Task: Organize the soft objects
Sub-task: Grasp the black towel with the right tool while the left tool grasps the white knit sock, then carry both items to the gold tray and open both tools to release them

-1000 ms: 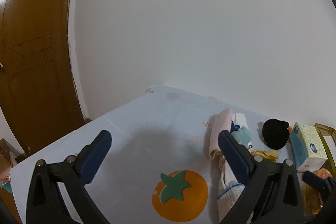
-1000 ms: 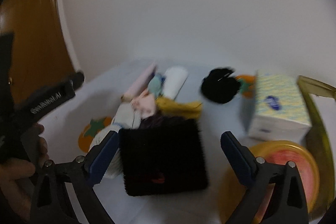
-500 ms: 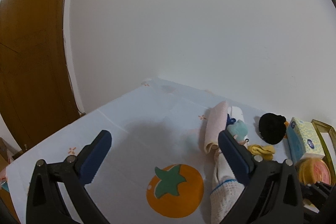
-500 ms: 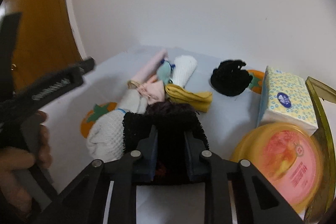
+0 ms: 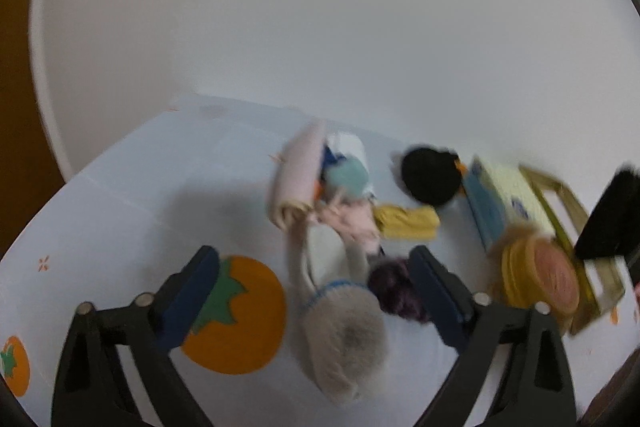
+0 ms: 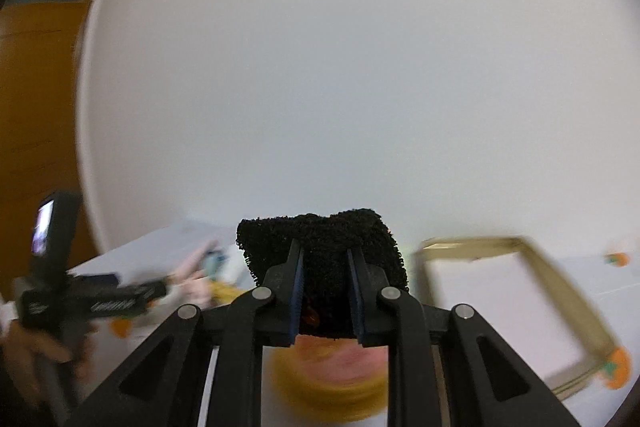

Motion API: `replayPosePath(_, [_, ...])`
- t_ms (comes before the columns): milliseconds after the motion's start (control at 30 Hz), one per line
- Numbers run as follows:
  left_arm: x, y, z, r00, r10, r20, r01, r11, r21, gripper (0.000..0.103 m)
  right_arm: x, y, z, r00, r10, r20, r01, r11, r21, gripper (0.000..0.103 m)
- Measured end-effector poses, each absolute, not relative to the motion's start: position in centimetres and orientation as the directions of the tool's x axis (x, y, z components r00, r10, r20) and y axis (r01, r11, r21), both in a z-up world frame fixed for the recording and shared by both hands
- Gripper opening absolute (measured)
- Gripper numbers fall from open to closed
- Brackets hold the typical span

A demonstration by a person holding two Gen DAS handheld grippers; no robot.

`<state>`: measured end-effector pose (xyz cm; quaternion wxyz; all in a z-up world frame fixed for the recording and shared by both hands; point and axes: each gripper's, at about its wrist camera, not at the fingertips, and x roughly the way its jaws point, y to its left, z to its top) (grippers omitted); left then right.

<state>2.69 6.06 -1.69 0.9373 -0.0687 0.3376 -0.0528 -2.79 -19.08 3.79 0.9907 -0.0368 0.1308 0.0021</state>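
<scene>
Both views are blurry, and the black fuzzy cloth hides part of the yellow tub under it. The right gripper has its jaws squeezed on the cloth, now lifted off the bench. The left gripper has jaws wide apart, empty, and has come closer over the soft pile.

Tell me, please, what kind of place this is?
Probably a room in a home. A table with a fruit-print tablecloth stands against a plain white wall, a wooden door is at the left, and rolled towels and a tissue box lie about.
</scene>
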Motion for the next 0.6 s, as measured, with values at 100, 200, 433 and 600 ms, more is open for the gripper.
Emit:
replayPosePath(100, [3.1,5.1,-2.5,0.741,-0.128,-0.659,0.072,0.991,-0.111,0.077,-3.3,-20.9,4.3,0.970,-0.070,-0.234,0.051,0.995,-0.085,0.022])
replayPosePath(200, [3.8,4.1,-3.9,0.679,-0.107,-0.726,0.083,0.994,-0.069,0.068,-3.8,-22.4,4.6,0.967,-0.106,-0.230,0.090,0.993,-0.081,0.022])
replayPosePath(433, [3.1,4.7,-4.3,0.672,-0.190,-0.716,0.103,0.981,-0.164,0.038,-3.7,-24.7,4.6,0.961,-0.139,-0.238,0.127,0.990,-0.065,0.022])
replayPosePath(600, [1.7,6.3,-3.0,0.760,-0.201,-0.618,0.059,0.968,-0.243,0.031,-4.6,-26.5,5.0,0.965,-0.146,-0.217,0.144,0.989,-0.026,0.022])
